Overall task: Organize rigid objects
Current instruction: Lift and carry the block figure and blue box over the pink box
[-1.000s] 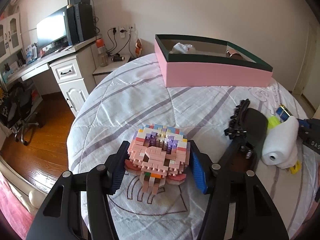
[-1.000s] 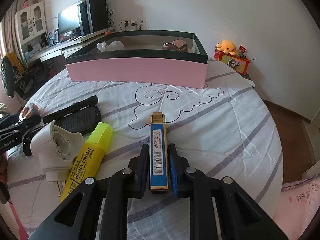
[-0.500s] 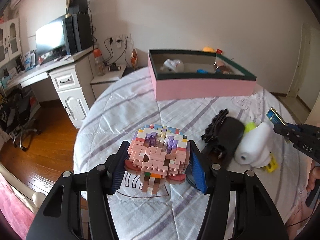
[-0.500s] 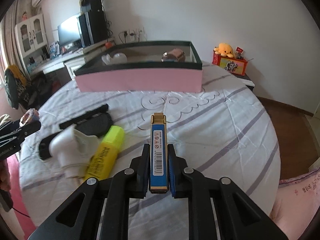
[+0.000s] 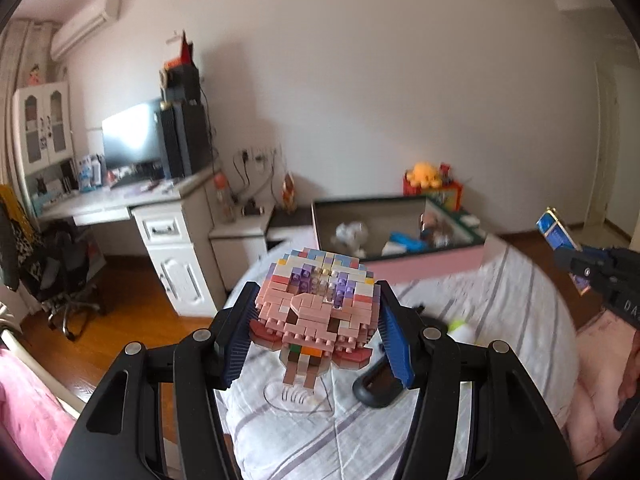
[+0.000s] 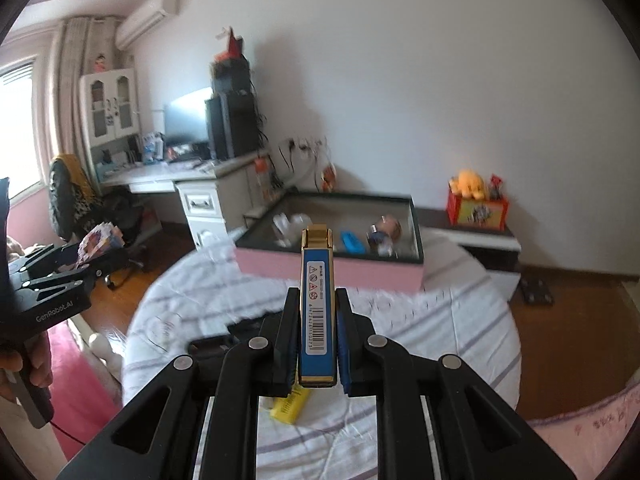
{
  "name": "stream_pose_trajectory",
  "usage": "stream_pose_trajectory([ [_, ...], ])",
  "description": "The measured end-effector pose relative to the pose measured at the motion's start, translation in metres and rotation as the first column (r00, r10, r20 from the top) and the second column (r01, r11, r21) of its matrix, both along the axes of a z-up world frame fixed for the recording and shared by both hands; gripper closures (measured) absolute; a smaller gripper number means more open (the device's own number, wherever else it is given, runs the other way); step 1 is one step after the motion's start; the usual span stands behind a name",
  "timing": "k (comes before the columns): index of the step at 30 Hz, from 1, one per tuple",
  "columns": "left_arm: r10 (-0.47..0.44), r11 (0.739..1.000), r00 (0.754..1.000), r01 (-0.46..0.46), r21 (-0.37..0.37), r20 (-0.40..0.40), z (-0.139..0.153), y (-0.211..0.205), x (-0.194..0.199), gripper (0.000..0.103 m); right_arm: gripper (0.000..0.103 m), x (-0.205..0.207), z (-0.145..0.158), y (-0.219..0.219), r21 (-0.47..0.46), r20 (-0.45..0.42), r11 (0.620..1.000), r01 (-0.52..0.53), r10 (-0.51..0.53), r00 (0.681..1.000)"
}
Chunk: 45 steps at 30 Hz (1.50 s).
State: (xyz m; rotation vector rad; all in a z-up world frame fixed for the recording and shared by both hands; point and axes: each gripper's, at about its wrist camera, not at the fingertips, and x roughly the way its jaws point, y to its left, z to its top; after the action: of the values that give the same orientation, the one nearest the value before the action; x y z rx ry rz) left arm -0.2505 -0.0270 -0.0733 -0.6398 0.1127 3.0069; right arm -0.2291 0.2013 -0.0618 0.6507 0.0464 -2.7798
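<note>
My left gripper point(image 5: 318, 316) is shut on a pink and pastel block-built figure point(image 5: 316, 308) and holds it well above the bed. My right gripper point(image 6: 318, 320) is shut on a slim blue and gold lighter point(image 6: 317, 300), also held high. The right gripper with the lighter shows at the right edge of the left wrist view point(image 5: 560, 240). The left gripper with the figure shows at the left of the right wrist view point(image 6: 86, 258). The pink box with a dark green rim point(image 5: 432, 260) point(image 6: 332, 270) sits at the bed's far side and holds several small items.
On the striped bedspread point(image 5: 500, 320) lie a black remote-like object point(image 5: 380, 384), a yellow highlighter point(image 6: 290, 406) and a white object point(image 5: 464, 332) mostly hidden behind my fingers. A white desk with monitor point(image 5: 160, 208) stands left. A nightstand with toys point(image 6: 476, 208) stands right.
Both grippers have risen high above the bed with their objects. The box interior now shows from above and the bed looks smaller below.
</note>
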Motion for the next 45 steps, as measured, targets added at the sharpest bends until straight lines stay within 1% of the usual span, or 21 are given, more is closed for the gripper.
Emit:
stream_pose_trajectory([
  [1, 0.0, 1.0, 1.0, 0.0, -0.002, -0.025, 0.008, 0.0, 0.006, 0.045, 0.087, 0.004, 0.006, -0.002, 0.0, -0.016, 1.0, -0.009, 0.009, 1.0],
  [5, 0.004, 1.0, 0.997, -0.004, -0.001, -0.079, 0.028, 0.001, 0.019, 0.045, 0.087, 0.015, 0.023, -0.01, 0.009, -0.065, 1.0, -0.028, 0.029, 0.997],
  [10, 0.008, 1.0, 0.993, -0.009, -0.011, -0.118, 0.043, 0.002, 0.029, 0.045, 0.087, 0.026, 0.04, -0.018, 0.017, -0.115, 0.999, -0.049, 0.05, 0.992],
  [18, 0.036, 0.999, 0.988, -0.039, -0.017, -0.149, 0.054, 0.002, 0.03, 0.045, 0.087, 0.028, 0.05, -0.019, 0.025, -0.151, 0.998, -0.055, 0.058, 0.987],
  [27, 0.04, 0.999, 0.987, -0.044, -0.025, -0.159, 0.056, 0.009, 0.03, 0.045, 0.087, 0.018, 0.05, -0.012, 0.031, -0.153, 0.998, -0.057, 0.061, 0.986],
  [32, 0.03, 0.999, 0.988, -0.035, -0.031, -0.148, 0.055, 0.016, 0.014, 0.045, 0.087, 0.004, 0.048, -0.007, 0.034, -0.146, 0.998, -0.047, 0.052, 0.988],
  [36, 0.003, 1.0, 0.993, -0.006, -0.026, -0.115, 0.051, 0.025, -0.012, 0.045, 0.087, -0.016, 0.045, -0.001, 0.039, -0.133, 0.998, -0.042, 0.047, 0.99],
  [38, -0.001, 0.999, 0.995, -0.002, -0.038, -0.098, 0.046, 0.032, -0.029, 0.045, 0.087, -0.025, 0.044, 0.0, 0.041, -0.126, 0.998, -0.041, 0.046, 0.991],
  [43, -0.027, 0.998, 0.999, 0.024, -0.05, -0.046, 0.036, 0.043, -0.078, 0.045, 0.087, -0.067, 0.034, 0.003, 0.06, -0.087, 0.997, -0.041, 0.046, 0.995],
  [45, -0.061, 0.997, 0.998, 0.06, -0.041, -0.021, 0.03, 0.047, -0.103, 0.045, 0.087, -0.086, 0.029, 0.003, 0.074, -0.071, 0.996, -0.04, 0.045, 0.996],
])
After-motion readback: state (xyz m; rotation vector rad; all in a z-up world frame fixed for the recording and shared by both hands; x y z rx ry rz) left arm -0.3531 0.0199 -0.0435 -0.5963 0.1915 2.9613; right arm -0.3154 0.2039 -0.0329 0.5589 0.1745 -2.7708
